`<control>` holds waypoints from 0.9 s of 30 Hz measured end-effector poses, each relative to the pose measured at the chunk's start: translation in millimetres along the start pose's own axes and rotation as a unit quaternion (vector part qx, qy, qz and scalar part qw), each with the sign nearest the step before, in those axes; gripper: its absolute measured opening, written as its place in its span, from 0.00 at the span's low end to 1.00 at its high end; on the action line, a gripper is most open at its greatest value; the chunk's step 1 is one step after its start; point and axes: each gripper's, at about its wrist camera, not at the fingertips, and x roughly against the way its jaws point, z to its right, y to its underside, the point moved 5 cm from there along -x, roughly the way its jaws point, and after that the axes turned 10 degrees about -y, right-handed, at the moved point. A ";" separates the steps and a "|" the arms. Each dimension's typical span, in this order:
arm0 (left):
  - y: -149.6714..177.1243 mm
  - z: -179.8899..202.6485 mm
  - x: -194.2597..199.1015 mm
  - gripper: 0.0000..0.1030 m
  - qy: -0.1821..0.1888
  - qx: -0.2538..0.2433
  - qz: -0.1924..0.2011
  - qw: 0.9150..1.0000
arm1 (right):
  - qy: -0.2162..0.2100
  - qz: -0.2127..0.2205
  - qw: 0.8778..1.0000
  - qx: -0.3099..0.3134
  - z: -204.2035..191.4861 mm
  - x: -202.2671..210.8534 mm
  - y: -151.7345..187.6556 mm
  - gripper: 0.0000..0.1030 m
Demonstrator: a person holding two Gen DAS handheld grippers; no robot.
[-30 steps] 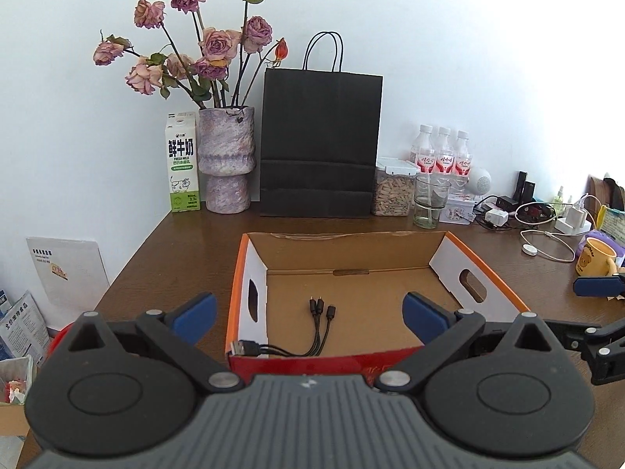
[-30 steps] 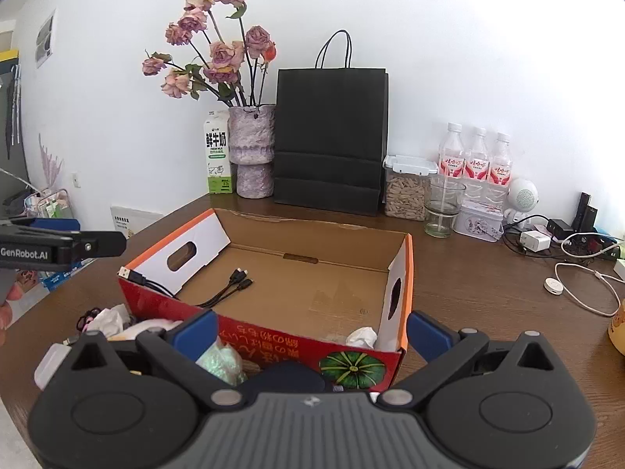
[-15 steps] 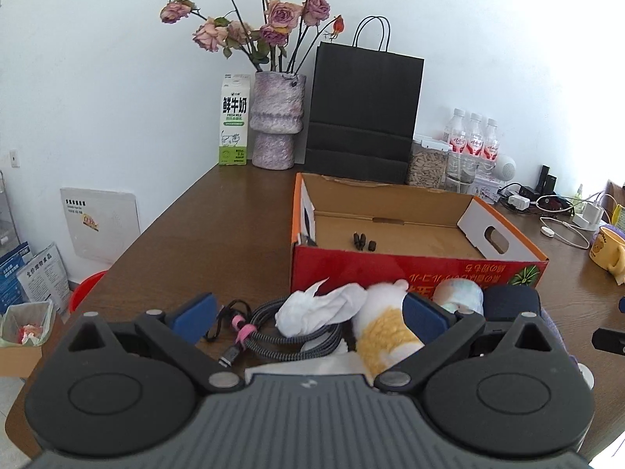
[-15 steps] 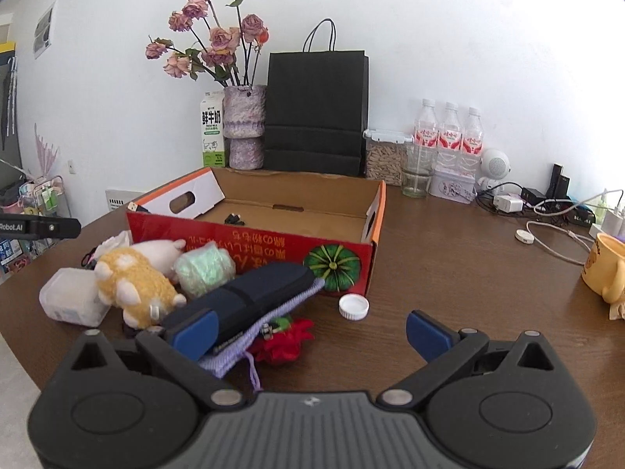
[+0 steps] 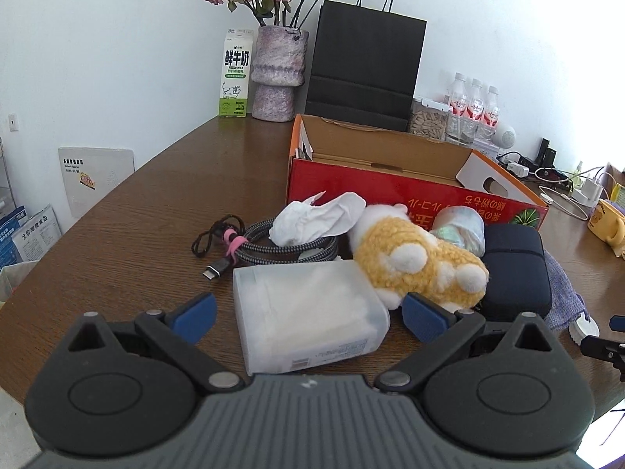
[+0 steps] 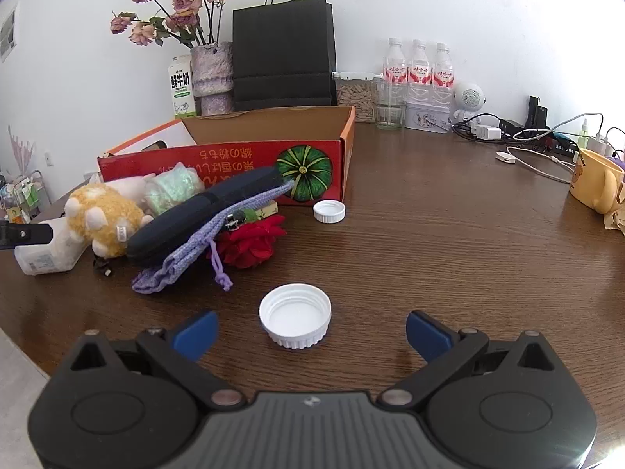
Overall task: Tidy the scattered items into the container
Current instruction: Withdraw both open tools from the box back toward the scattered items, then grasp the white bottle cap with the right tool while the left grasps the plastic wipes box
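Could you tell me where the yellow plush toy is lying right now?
The yellow plush toy lies on the table before the red box, between the translucent plastic box and the dark case.

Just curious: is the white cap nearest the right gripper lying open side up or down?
Open side up. The cap shows its hollow inside and rim, resting on the table before the open right gripper.

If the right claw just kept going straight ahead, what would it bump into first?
Most likely the large white cap, lying open side up between the open right claw fingers. Depth is hard to judge, so it might pass just above it.
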 end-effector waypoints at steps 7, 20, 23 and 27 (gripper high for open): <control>6.2 3.0 -8.6 1.00 -0.009 0.003 -0.011 1.000 | 0.016 0.002 1.000 0.015 -5.2 -10.8 7.0 1.00; 13.2 9.4 -27.8 1.00 -0.043 0.021 -0.029 0.998 | 0.014 0.037 0.999 0.023 -6.3 -11.6 10.7 1.00; 14.5 8.1 -29.1 1.00 -0.057 0.022 -0.022 0.998 | 0.017 0.039 0.999 0.021 -6.5 -12.2 10.5 1.00; 15.9 7.3 -30.5 1.00 -0.072 0.019 -0.019 0.997 | 0.015 0.042 0.999 0.023 -9.1 -13.2 11.4 1.00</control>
